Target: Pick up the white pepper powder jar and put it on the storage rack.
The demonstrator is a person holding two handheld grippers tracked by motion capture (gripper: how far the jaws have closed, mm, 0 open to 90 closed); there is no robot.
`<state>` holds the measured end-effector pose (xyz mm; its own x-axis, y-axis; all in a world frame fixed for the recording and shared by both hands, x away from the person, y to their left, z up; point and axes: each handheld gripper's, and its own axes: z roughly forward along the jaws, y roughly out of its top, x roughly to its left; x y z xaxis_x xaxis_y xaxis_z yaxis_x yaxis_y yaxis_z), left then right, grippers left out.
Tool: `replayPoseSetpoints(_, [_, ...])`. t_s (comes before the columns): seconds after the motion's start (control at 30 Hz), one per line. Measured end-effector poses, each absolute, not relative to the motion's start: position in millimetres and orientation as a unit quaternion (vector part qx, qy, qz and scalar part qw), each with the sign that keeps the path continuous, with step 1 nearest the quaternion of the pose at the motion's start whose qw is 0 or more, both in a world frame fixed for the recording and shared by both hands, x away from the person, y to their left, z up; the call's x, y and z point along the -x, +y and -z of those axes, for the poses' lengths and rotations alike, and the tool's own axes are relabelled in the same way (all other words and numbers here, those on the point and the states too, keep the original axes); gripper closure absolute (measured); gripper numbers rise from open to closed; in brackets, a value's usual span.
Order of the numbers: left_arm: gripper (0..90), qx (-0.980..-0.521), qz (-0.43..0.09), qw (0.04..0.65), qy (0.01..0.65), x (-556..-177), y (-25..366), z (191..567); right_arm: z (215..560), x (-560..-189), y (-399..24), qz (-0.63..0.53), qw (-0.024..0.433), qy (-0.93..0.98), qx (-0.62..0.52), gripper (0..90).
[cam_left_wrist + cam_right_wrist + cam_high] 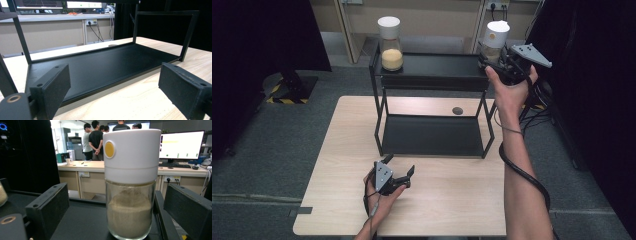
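Note:
A glass jar (495,41) with a white lid and pale brown powder stands at the right end of the black rack's top shelf (437,65). My right gripper (492,57) is open around it. In the right gripper view the jar (131,185) stands upright between the two jaws of the right gripper (117,202), with a gap on each side. A second white-lidded jar (390,45) holding yellow grains stands at the shelf's left end. My left gripper (400,165) rests low over the table's front, open and holding nothing, and the left gripper (113,85) faces the rack's lower shelf (100,65).
The rack stands on a light wooden table (452,200). A small dark round disc (457,110) lies on the table behind the lower shelf (432,135). Black curtains hang at both sides. Several people (96,137) stand far off by desks.

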<state>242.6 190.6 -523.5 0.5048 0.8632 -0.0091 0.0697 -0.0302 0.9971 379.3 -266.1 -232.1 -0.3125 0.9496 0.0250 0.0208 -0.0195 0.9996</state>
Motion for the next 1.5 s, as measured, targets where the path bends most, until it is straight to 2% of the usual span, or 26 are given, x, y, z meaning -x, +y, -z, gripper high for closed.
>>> replayPoseSetpoints(0.87, [9.9, -0.63, -0.331, 0.595, 0.373, -242.9, 191.2, 524.1, 271.1, -346.4, -271.6, -0.581, 0.401, 0.586, -0.397, 6.3])
replayPoseSetpoints(1.5, [9.9, -0.633, -0.331, 0.593, 0.373, -243.4, 190.9, 523.0, 306.3, -329.9, -277.2, -0.588, 0.377, 0.594, -0.399, 6.0])
